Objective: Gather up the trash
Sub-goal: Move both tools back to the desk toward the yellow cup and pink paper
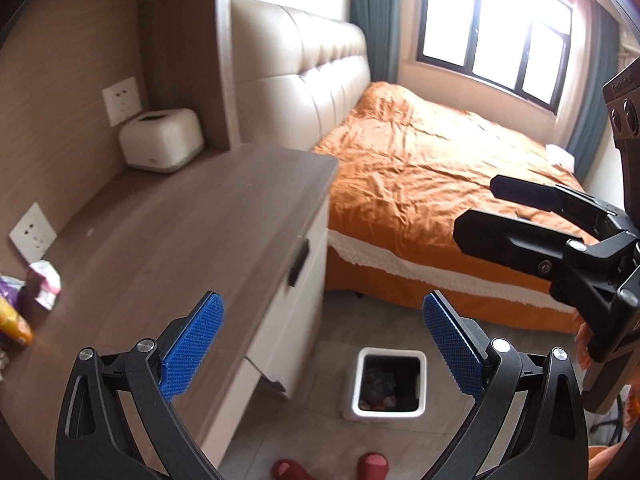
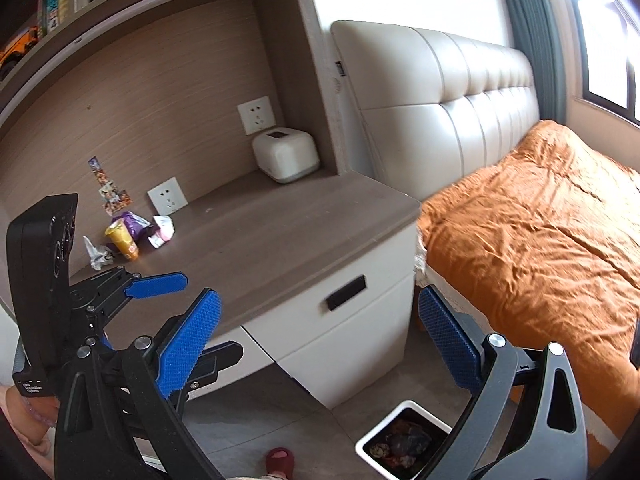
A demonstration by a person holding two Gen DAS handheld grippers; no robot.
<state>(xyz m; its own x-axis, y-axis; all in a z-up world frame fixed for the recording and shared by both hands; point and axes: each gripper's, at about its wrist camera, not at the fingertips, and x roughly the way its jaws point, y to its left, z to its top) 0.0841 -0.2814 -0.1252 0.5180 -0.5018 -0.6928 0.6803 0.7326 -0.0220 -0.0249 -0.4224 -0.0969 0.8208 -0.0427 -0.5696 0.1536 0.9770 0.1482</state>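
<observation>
Left wrist view: I am holding the left claw (image 1: 322, 342) with its blue pads spread wide apart and nothing between them, above the corner of the grey-brown wood worktop (image 1: 192, 232). The worktop is carrying a white tissue box (image 1: 162, 140) at its back corner; the trash (image 1: 24, 300), a few crumpled wrappers and a yellow packet, is lying at the far left edge near a wall socket (image 1: 33, 232). A white bin (image 1: 390, 380) is standing on the tiled floor between the pads, already holding some rubbish. The right claw (image 1: 476, 208) is showing at the right, over a bed (image 1: 432, 168) with an orange cover; its fingers are standing apart and empty. A window is glaring behind.

Right wrist view: I am seeing the right claw (image 2: 320, 330) opened wide, empty, over the white drawer unit (image 2: 352, 320). The left claw (image 2: 208, 312) is showing at the lower left, also apart. The trash (image 2: 128, 236) is resting on the worktop (image 2: 280, 232) against the back panel, well apart from both claws. The bin (image 2: 402, 438) is sitting on the floor below, beside the bed (image 2: 540, 216).
</observation>
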